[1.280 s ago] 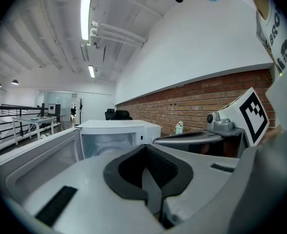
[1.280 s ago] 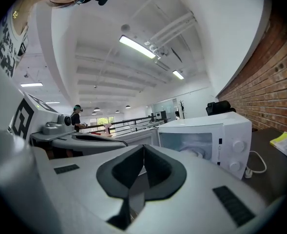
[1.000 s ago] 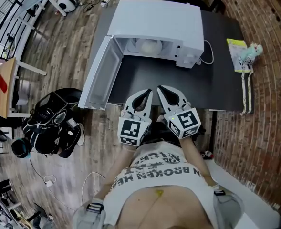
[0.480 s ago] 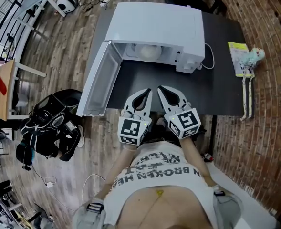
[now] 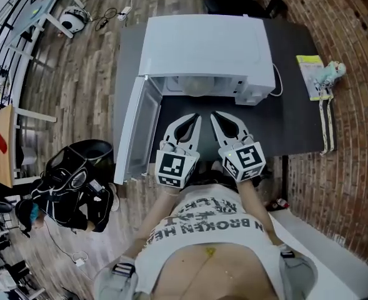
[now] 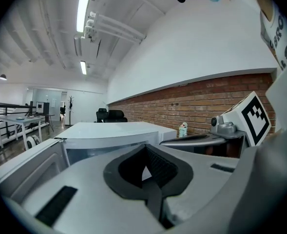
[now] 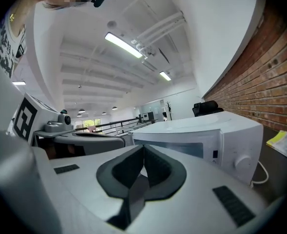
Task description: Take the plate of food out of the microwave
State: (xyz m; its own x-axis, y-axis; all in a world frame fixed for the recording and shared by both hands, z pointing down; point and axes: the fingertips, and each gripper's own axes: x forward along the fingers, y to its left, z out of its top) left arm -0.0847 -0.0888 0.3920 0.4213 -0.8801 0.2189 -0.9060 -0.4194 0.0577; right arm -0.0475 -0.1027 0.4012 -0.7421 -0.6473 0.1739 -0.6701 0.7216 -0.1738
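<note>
Left gripper [image 5: 192, 119] and right gripper [image 5: 217, 116] sit side by side mid-frame, both pointing up-frame, jaws closed on nothing.

Microwave [image 5: 202, 42] door [image 5: 135, 133] swung wide open along table's [image 5: 296, 127] left edge, walls off that side; bare top from front edge to cavity [image 5: 174, 84], straight way in; cable [image 5: 275, 83], booklet [image 5: 311, 74], toy [image 5: 332, 70] by right edge, well clear.

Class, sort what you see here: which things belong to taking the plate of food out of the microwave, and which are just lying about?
Belong: microwave, its open door, plate of food inside, left hand-held gripper, right hand-held gripper.
Lying about: yellow booklet, small toy figure, black bag on the floor.
</note>
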